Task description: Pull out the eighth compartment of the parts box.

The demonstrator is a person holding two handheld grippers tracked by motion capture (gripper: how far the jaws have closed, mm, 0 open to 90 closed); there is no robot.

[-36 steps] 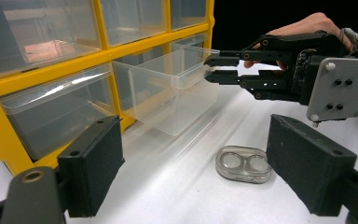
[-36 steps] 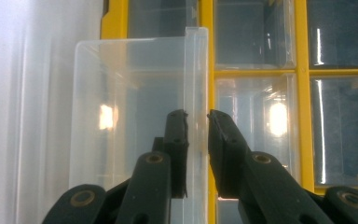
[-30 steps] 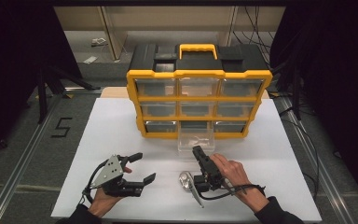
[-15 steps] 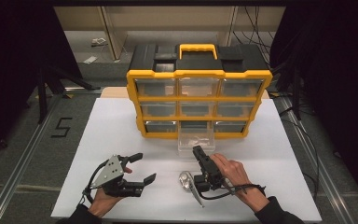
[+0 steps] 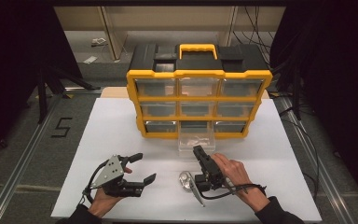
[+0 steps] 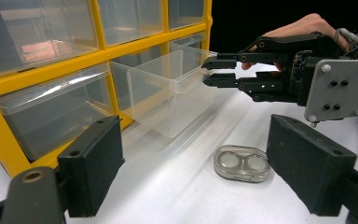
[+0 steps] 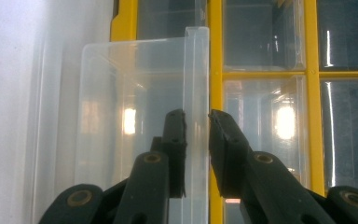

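I hold the right tongs [image 7: 196,135] narrowed around the front lip of the clear drawer [image 5: 196,140], pulled out of the yellow organizer [image 5: 198,103], nothing having shifted lately, while my left tongs [image 5: 140,168] wait wide beside the lens case [image 6: 241,163].

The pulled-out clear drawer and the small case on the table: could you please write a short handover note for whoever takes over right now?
Right gripper: jaws nearly closed around the front lip of the clear drawer; whether the pads press on it I cannot tell.
Left gripper: open, holding nothing, resting low over the white table.
The drawer is drawn out from the bottom middle slot of the yellow organiser.
The clear two-well case lies on the table between the grippers.
Done: drawer opened.
Probably left: put the case in the drawer and push it shut.
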